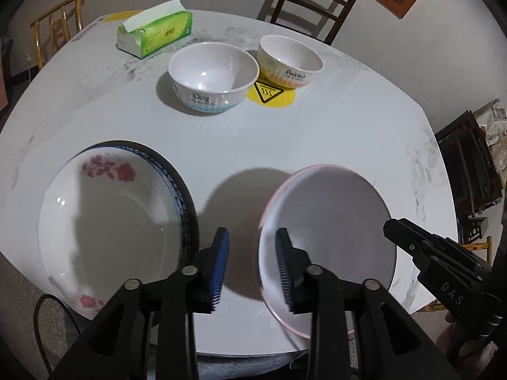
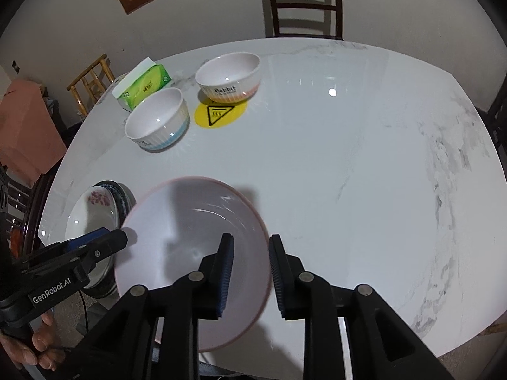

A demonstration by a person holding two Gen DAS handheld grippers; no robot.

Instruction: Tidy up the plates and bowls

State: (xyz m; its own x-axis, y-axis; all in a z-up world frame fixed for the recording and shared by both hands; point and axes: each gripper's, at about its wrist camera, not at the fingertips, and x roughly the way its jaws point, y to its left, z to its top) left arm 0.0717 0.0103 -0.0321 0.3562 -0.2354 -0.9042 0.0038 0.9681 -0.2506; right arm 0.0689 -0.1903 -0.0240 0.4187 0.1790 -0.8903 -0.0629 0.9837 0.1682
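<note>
A pink-rimmed white plate (image 1: 332, 221) (image 2: 190, 237) sits tilted at the table's near edge. My left gripper (image 1: 252, 266) is open, its jaws straddling the plate's left rim. My right gripper (image 2: 252, 275) is open, straddling the plate's right rim; it also shows in the left wrist view (image 1: 393, 226). A rose-patterned plate (image 1: 107, 221) (image 2: 90, 212) lies on a blue-rimmed plate (image 1: 177, 183) to the left. A blue-banded bowl (image 1: 212, 76) (image 2: 157, 120) and an orange-banded bowl (image 1: 290, 60) (image 2: 229, 76) stand at the far side.
A green tissue box (image 1: 155, 31) (image 2: 142, 87) lies at the far left of the white marble table (image 2: 348, 174). A yellow warning sticker (image 2: 220, 112) is under the orange-banded bowl. A dark chair (image 2: 304, 3) stands behind the table, a bamboo chair (image 1: 58, 22) at left.
</note>
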